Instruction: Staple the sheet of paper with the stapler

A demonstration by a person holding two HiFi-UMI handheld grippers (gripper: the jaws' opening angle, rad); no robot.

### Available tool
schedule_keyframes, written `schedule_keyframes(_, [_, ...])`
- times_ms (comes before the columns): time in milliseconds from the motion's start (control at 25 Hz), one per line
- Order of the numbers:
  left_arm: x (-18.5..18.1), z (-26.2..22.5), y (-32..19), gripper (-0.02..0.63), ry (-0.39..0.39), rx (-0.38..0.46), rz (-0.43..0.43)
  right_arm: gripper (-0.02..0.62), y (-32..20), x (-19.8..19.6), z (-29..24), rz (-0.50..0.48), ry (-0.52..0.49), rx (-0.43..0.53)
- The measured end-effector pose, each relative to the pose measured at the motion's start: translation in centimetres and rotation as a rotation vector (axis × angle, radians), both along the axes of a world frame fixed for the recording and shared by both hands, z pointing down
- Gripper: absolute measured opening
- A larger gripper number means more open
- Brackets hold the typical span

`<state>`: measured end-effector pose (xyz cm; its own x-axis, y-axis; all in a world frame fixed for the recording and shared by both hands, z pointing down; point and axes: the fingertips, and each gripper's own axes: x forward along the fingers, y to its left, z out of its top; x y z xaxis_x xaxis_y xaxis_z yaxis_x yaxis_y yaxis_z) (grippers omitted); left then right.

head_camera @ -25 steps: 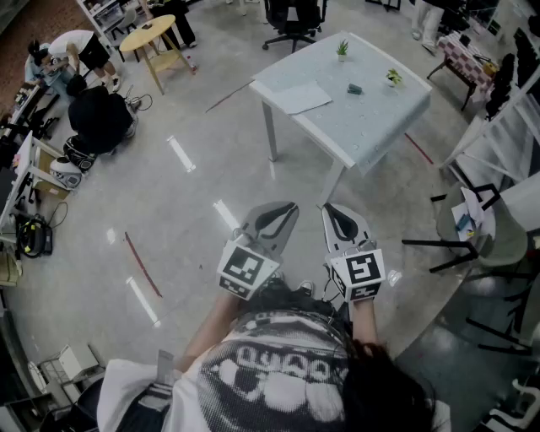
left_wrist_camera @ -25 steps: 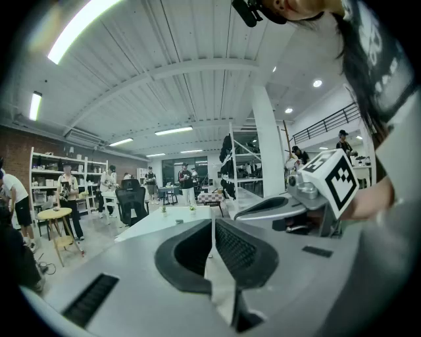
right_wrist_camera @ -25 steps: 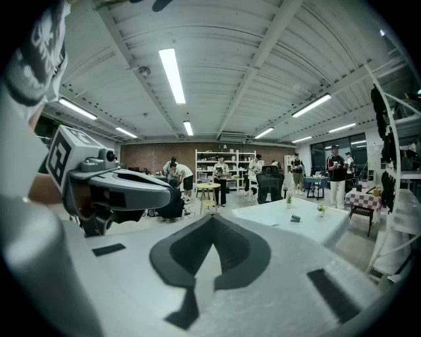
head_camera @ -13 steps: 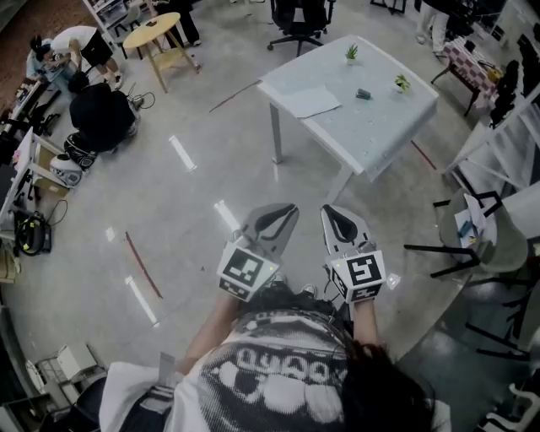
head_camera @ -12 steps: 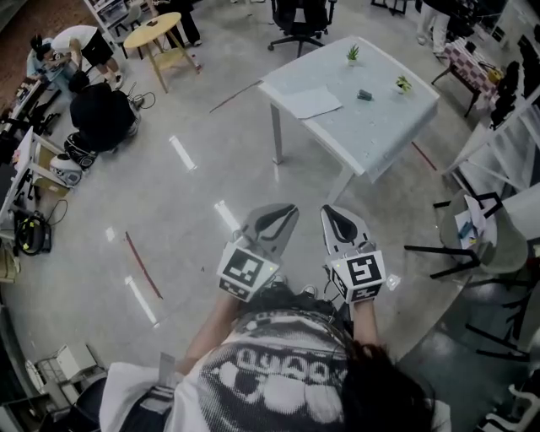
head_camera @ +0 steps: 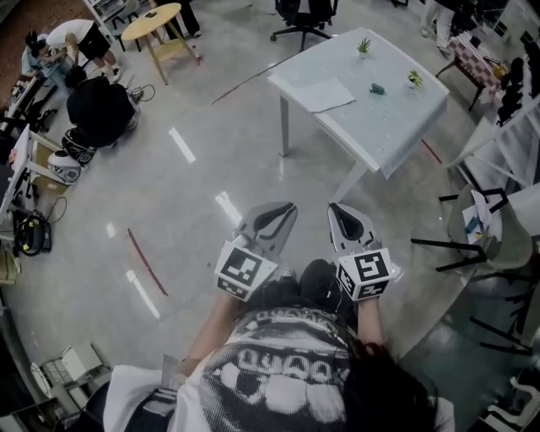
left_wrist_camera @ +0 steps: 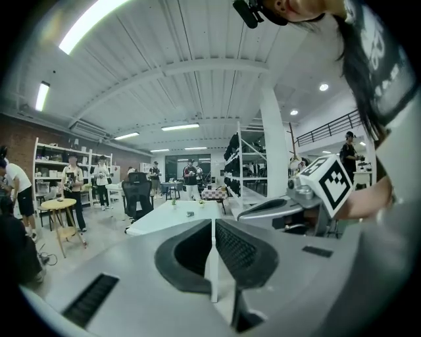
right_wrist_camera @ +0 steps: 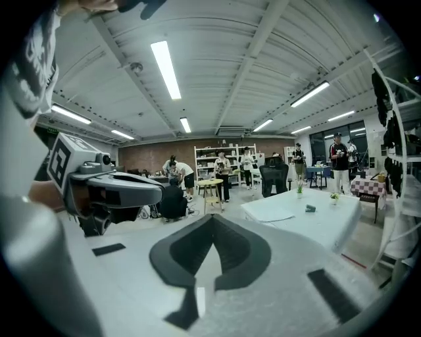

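Note:
The white table [head_camera: 396, 126] stands far ahead at the upper right. A sheet of paper [head_camera: 327, 95] lies on its left part, and a small dark stapler [head_camera: 376, 88] sits to the right of the sheet. My left gripper [head_camera: 289, 207] and right gripper [head_camera: 334, 207] hang side by side over the bare floor, well short of the table, both shut and empty. In the left gripper view the jaws meet at my left gripper [left_wrist_camera: 214, 221], with the table [left_wrist_camera: 168, 220] beyond. The right gripper view shows my right gripper [right_wrist_camera: 212, 217] shut, with the paper [right_wrist_camera: 273, 216] and stapler [right_wrist_camera: 310, 208] far off.
Two small potted plants [head_camera: 364, 46] [head_camera: 413, 78] stand on the table. An office chair [head_camera: 302, 18] is behind it, and a round wooden table [head_camera: 154, 25] with several people is at the upper left. Black chair frames [head_camera: 472, 240] crowd the right. A red strip [head_camera: 147, 261] lies on the floor.
The table has drifted up and right in the head view. Dark shoes now show under the grippers. Both grippers stay shut and side by side.

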<state>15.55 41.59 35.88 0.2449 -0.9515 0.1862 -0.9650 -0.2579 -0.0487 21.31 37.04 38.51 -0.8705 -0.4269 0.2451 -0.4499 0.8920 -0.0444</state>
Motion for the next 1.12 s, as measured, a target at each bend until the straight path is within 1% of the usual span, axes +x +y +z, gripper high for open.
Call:
schedule_keyframes(280, [-1.9,1.7,-1.8,0.015,0.051,-0.013,-0.017,-0.003,-2.2,-1.4,1.5,-0.013,0.061,-0.010])
schedule_keyframes(400, [-3.2,2.4,-3.3,0.015,0.054,-0.031,-0.037,-0.002,-3.8,-2.7,2.3,-0.038,0.062,-0.029])
schedule_keyframes(480, [-4.0,2.8,-4.8,0.015,0.054,-0.039,-0.050,-0.002,-5.7,-3.7,3.0,-0.053,0.061,-0.039])
schedule_keyframes(600, [-6.0,3.5,-8.1,0.015,0.056,-0.050,-0.082,-0.002,-9.5,-5.7,3.5,-0.080,0.065,-0.034])
schedule_keyframes(680, [-7.6,3.4,-11.0,0.015,0.050,-0.051,-0.105,-0.002,-12.4,-7.1,3.2,-0.102,0.072,-0.015])
schedule_keyframes(800, [-9.4,1.9,-16.2,0.015,0.022,-0.026,-0.118,-0.002,-17.2,-8.4,2.3,-0.116,0.077,0.018])
schedule_keyframes(920, [-9.9,1.0,-20.9,0.015,0.009,-0.007,-0.125,-0.002,-21.9,-8.7,2.3,-0.107,0.078,0.018])
schedule_keyframes(1120, [-10.0,1.8,-25.9,0.015,0.003,-0.040,-0.115,-0.002,-27.3,-9.7,3.0,-0.115,0.083,0.002])
